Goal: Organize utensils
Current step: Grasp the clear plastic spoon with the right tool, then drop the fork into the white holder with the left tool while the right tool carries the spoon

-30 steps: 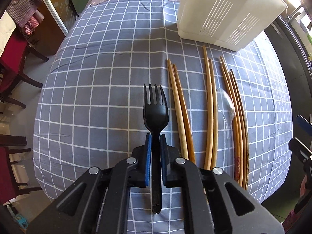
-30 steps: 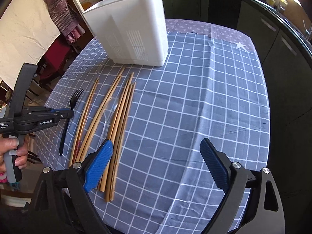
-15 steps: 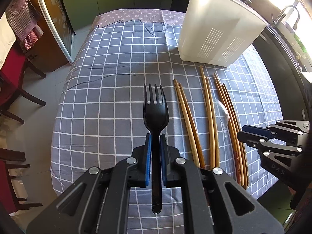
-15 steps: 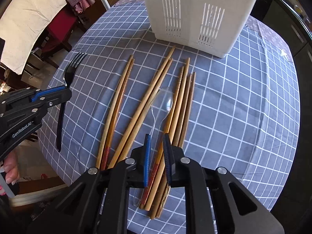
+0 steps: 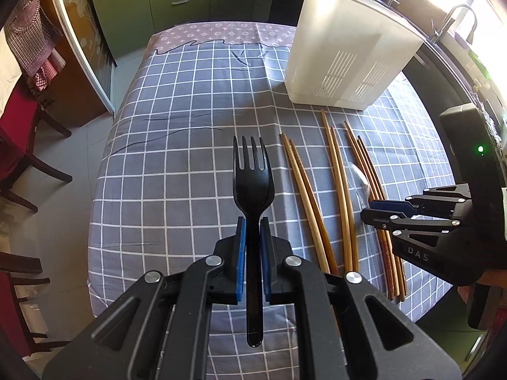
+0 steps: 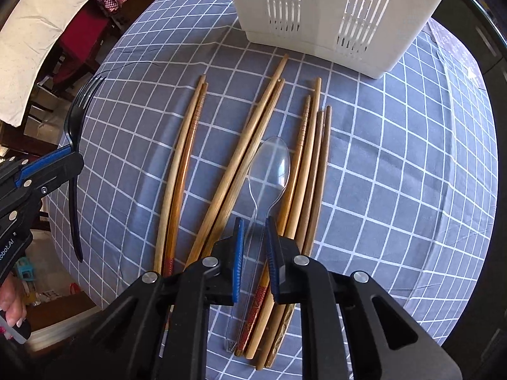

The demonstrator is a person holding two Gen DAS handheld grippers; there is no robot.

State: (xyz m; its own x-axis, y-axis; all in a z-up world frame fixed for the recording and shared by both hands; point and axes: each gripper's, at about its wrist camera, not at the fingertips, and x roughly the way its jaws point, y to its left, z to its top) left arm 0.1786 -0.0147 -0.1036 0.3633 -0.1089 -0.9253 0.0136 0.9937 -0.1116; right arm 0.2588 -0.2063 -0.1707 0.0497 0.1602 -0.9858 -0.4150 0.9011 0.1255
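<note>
My left gripper (image 5: 252, 221) is shut on the neck of a black plastic fork (image 5: 252, 177), held above the checked tablecloth with its tines pointing away. To its right, several wooden chopsticks (image 5: 336, 190) lie side by side on the cloth, with a clear plastic spoon (image 6: 269, 164) among them. My right gripper (image 6: 253, 221) points straight down over them, its blue pads closed on the spoon's thin handle. From the left wrist view the right gripper (image 5: 367, 210) shows at the right edge, over the spoon (image 5: 359, 177). The right wrist view catches the left gripper (image 6: 74, 155) and fork (image 6: 76, 120) at the left.
A tall white slotted utensil holder (image 5: 348, 53) stands at the table's far right, beyond the chopstick tips. The blue checked tablecloth (image 5: 177, 158) lies bare left of the fork. Dark wooden chairs (image 5: 22, 145) stand off the left edge, and green cabinets (image 5: 177, 3) stand behind.
My right gripper went from wide open to shut, swinging left and down over the chopsticks onto the spoon's handle. The left gripper rose a little with the fork.
</note>
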